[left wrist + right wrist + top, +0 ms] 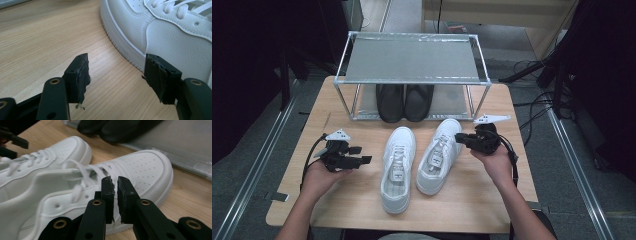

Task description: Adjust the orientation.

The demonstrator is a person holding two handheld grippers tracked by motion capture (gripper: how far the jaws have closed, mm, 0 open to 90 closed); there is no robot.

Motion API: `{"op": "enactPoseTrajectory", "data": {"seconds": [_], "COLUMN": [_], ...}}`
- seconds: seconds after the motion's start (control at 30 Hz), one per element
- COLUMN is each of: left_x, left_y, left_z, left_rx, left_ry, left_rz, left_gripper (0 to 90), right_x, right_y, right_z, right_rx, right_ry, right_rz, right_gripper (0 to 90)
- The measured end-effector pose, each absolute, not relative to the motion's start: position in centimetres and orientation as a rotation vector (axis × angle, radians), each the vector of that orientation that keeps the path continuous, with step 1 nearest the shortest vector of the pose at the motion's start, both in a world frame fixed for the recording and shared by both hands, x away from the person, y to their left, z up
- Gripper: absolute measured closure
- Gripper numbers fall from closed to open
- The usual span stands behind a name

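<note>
Two white sneakers lie side by side at the middle of the wooden table [492,200], toes toward twelve o'clock. The left sneaker [397,167] points straight up the table. The right sneaker [438,155] leans its toe toward one o'clock. Both are smooth white leather with perforated toe caps, white laces and ribbed white soles. At twelve o'clock from them, a pair of black shoes [405,102] sits on the lower shelf of a metal rack [412,57]. The left gripper [363,154] rests at nine o'clock of the left sneaker, jaws released and wide, nothing between them. The right gripper [458,138] sits at the right sneaker's three o'clock side, jaws parted by a narrow gap, gripping nothing.
</note>
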State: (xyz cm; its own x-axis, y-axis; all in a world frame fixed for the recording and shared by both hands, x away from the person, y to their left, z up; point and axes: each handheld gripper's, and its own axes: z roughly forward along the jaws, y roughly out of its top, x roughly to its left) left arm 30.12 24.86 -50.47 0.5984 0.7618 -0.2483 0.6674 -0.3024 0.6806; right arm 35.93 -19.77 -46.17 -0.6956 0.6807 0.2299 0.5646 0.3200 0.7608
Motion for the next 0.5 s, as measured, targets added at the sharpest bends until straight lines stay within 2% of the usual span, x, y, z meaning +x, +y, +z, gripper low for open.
{"op": "enactPoseTrajectory", "data": {"seconds": [0.5], "left_x": [30.7], "left_y": [24.4], "left_z": [-50.5], "left_rx": [2.061], "left_ry": [1.111], "left_rz": [0.147], "left_gripper": [37.1], "right_x": [31.3], "right_y": [-15.8], "right_z": [-44.6], "right_rx": [0.935], "right_ry": [2.562], "right_rz": [1.365], "right_gripper": [84.4]}}
